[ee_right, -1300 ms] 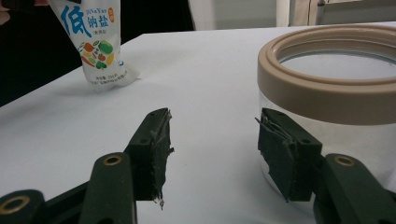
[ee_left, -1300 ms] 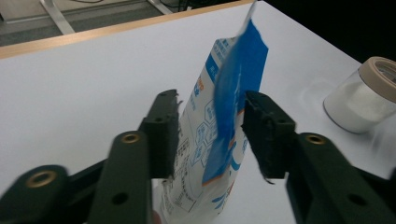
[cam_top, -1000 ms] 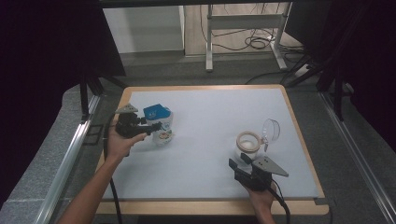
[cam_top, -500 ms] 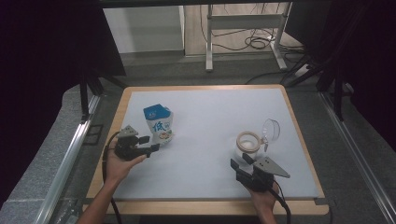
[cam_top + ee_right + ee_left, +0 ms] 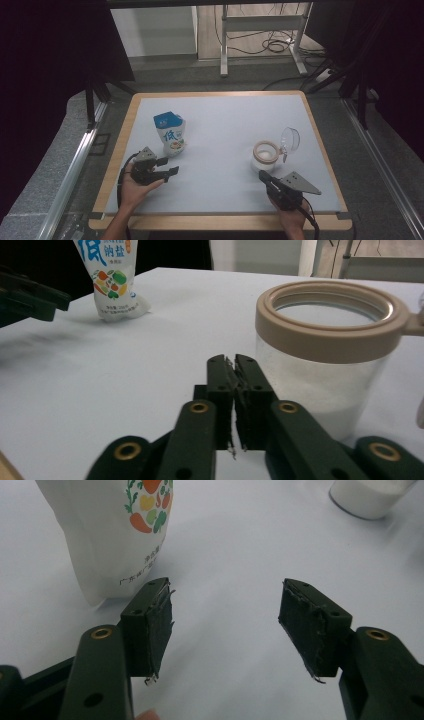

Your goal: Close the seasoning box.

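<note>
Shows a white-topped desk [image 5: 225, 110] with a wooden rim, seen from above, a forearm coming in at each near corner

Near the left edge, toward the middle of the desk: a white stand-up salt pouch [image 5: 170, 134] with a blue top and a printed picture of vegetables, upright

Just nearer than the pouch, close to the near-left corner: the left gripper [image 5: 167, 167] in the left hand [image 5: 134, 186], black, lying low over the desk and pointing toward the right edge. Jaws apart, nothing between them, only bare white desk. In the left gripper view [image 5: 225, 595], the pouch [image 5: 115, 535] just beyond the left-hand pad [image 5: 150, 625], close but not touching

Toward the right edge, about halfway back: a clear jar [image 5: 265, 154] with a beige ring at its open mouth, upright, white powder inside. Just behind it and to the right, a clear rounded lid [image 5: 291, 138], hinged to the ring and thrown back

Near the near-right corner: the right gripper [image 5: 264, 177] in the right hand [image 5: 290, 212], a grey three-cornered plate on top, pointing toward the jar. Jaws pressed together after closing just now, with nothing caught between them. In the right gripper view [image 5: 234, 362], the jar [image 5: 325, 365] just beyond the tips and to their right, near but apart from them; farther off, the pouch [image 5: 114, 282] and the black left gripper [image 5: 30, 295] at the far left
</note>
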Tool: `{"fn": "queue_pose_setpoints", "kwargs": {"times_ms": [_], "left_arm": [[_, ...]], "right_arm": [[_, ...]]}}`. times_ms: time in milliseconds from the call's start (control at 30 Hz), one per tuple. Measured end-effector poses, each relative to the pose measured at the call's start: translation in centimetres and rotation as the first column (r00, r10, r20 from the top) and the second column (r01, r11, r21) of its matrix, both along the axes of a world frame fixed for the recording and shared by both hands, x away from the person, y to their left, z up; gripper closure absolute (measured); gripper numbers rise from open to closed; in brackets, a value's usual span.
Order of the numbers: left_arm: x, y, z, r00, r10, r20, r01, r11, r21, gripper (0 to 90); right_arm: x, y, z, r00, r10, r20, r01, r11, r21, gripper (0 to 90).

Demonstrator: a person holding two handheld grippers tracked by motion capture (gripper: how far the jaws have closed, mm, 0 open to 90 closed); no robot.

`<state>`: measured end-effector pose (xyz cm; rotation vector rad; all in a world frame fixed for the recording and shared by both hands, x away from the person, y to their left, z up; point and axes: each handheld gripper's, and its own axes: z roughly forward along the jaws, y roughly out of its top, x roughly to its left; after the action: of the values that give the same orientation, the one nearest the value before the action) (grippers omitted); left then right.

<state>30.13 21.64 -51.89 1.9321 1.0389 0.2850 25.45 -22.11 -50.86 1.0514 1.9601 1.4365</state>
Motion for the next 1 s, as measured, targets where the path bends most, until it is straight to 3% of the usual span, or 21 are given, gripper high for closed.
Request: {"fn": "queue_pose_setpoints", "kwargs": {"times_ms": [400,667,1000], "left_arm": [[0.1,-0.2,-0.1,0.9999,-0.017,0.002,0.017,0.9999,-0.003,37.8],[-0.1,-0.5,-0.1,0.9995,-0.03,0.004,0.03,0.9995,0.005,37.3],[-0.1,-1.2,-0.3,0.9989,-0.048,-0.004,0.048,0.9987,0.019,37.1]], "right_arm": [[-0.4,-4.0,0.8,0.9975,-0.071,-0.001,0.071,0.996,0.045,89.7],[-0.2,-6.5,1.2,0.9889,-0.148,0.011,0.147,0.987,0.062,89.7],[0.9,-8.0,1.5,0.9788,-0.205,0.009,0.203,0.975,0.092,89.8]]}}
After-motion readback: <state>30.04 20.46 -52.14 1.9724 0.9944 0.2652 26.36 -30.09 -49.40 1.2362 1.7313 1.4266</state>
